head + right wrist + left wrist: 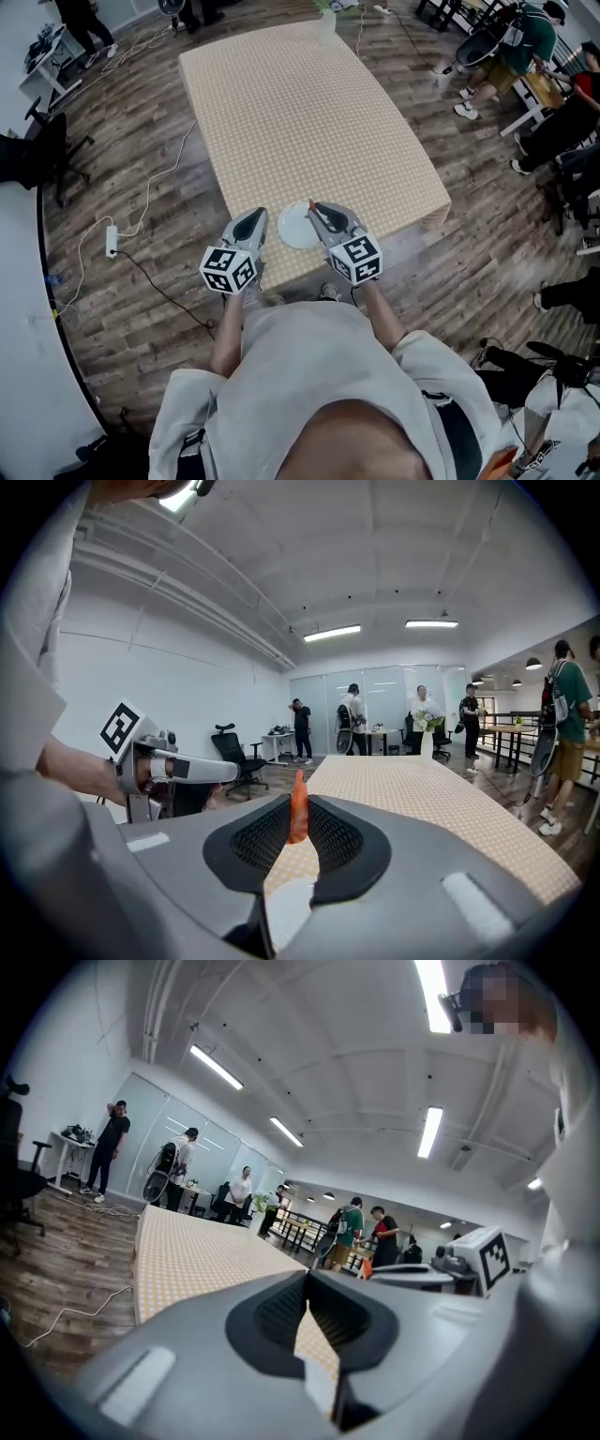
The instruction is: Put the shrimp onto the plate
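An orange shrimp [298,808] stands upright between the jaws of my right gripper [298,819], which is shut on it. In the head view the shrimp [312,203] shows as a small orange tip at the right gripper [317,209], just over the right rim of a white plate [296,227]. The plate sits near the front edge of the checkered table [309,122] and looks bare. My left gripper [254,219] hovers just left of the plate. Its jaws [307,1281] meet at the tips with nothing between them.
A vase with flowers [326,21] stands at the table's far end. Cables and a power strip [112,240] lie on the wooden floor to the left. Office chairs [42,150] and several people [511,47] are around the room.
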A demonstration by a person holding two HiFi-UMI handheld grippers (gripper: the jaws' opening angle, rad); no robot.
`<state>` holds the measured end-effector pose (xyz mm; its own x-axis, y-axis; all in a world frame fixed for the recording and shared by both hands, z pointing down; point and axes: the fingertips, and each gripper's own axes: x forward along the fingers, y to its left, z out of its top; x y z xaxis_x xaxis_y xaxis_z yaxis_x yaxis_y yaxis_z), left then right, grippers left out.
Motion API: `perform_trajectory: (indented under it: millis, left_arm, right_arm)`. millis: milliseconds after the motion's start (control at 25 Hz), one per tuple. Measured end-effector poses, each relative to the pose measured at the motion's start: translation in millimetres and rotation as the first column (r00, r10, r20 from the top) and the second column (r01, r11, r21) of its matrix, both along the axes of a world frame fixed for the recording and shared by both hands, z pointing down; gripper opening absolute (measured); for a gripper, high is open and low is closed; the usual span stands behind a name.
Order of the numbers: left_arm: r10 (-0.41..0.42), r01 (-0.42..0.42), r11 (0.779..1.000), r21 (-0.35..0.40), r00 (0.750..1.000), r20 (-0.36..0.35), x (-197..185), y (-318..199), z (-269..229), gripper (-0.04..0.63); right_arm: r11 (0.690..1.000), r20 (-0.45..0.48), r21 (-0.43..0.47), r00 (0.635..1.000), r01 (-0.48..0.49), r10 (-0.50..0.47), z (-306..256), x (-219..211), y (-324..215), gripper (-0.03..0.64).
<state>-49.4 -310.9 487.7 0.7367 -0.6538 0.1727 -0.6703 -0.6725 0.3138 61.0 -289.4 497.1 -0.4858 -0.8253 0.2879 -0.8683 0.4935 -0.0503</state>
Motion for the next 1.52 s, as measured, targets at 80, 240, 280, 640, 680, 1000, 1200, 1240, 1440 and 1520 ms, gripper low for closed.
perform_trajectory:
  millis: [80,240,280,640,680,1000,1200,1240,1440,1520]
  left_arm:
    - [-0.019,0.019,1.0,0.0,1.0,0.002,10,-2,-1,0.011]
    - [-0.054,0.054,0.999,-0.001,0.998,0.013,26,-8,1,0.011]
    - [-0.066,0.066,0.998,0.0,0.998,0.018,29,-10,1,0.011]
    - [-0.115,0.118,0.992,-0.049,0.992,0.052,42,-5,22,0.011]
    - [-0.117,0.12,0.991,-0.06,0.992,0.056,41,-3,26,0.011]
    - [-0.103,0.112,0.982,-0.149,0.992,0.066,36,4,53,0.011]
    - [-0.127,0.138,0.976,-0.168,0.989,0.071,23,6,72,0.011]
    - [-0.126,0.137,0.975,-0.176,0.989,0.074,22,7,76,0.011]
    - [-0.106,0.123,0.969,-0.216,0.99,0.088,25,18,97,0.011]
    - [-0.101,0.119,0.965,-0.233,0.991,0.088,25,23,106,0.011]
  right_arm:
    - [1.0,0.001,0.001,1.0,0.01,-0.01,-2,17,-2,0.058]
    - [0.999,-0.001,-0.007,0.999,0.041,-0.041,2,34,-10,0.058]
    - [0.999,0.001,-0.012,0.999,0.051,-0.051,4,36,-11,0.058]
    - [0.989,0.022,-0.078,0.992,0.127,-0.125,26,40,-14,0.058]
    - [0.988,0.024,-0.087,0.991,0.13,-0.129,29,39,-13,0.058]
    - [0.974,0.036,-0.189,0.992,0.124,-0.119,61,35,-6,0.058]
    - [0.962,0.043,-0.25,0.994,0.108,-0.1,88,30,4,0.058]
    - [0.96,0.044,-0.26,0.994,0.107,-0.099,93,30,5,0.058]
    - [0.944,0.054,-0.315,0.995,0.1,-0.087,117,33,20,0.058]
    - [0.936,0.055,-0.337,0.995,0.099,-0.085,128,30,28,0.058]
